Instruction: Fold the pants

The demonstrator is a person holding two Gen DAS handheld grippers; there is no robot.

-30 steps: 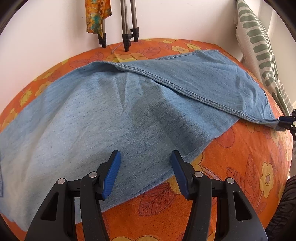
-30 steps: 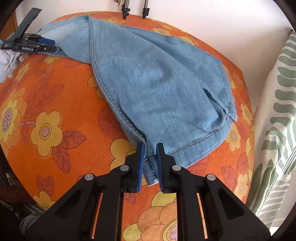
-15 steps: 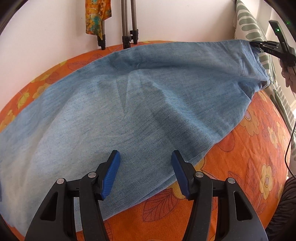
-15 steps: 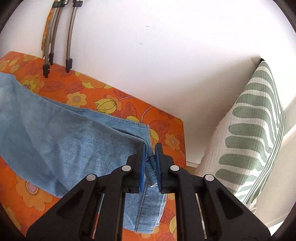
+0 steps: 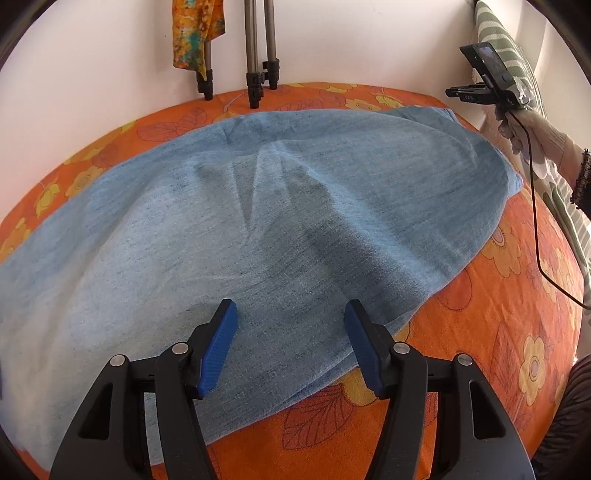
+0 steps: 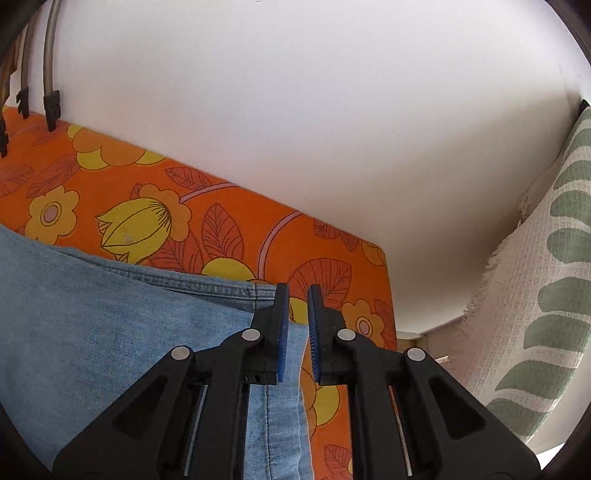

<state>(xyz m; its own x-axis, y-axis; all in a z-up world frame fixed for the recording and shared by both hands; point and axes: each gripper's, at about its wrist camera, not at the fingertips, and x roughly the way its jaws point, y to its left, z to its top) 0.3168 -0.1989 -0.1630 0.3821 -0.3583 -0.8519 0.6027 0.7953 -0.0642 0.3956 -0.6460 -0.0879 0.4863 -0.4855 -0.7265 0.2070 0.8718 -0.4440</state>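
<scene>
Now the pants lie lengthwise left-right, right tongs pinching their hem, left tongs spread.

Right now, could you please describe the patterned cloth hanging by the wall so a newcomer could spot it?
Find the orange flowered bedspread against the white wall. At its far edge stand grey tripod legs. The cloth drapes over the leftmost leg: orange, yellow and teal blotches, unlike the plain metal beside it.

1 pants under left jaws; 3 tripod legs far beyond jaws; 1 striped pillow right of right jaws; 2 grippers.
</scene>
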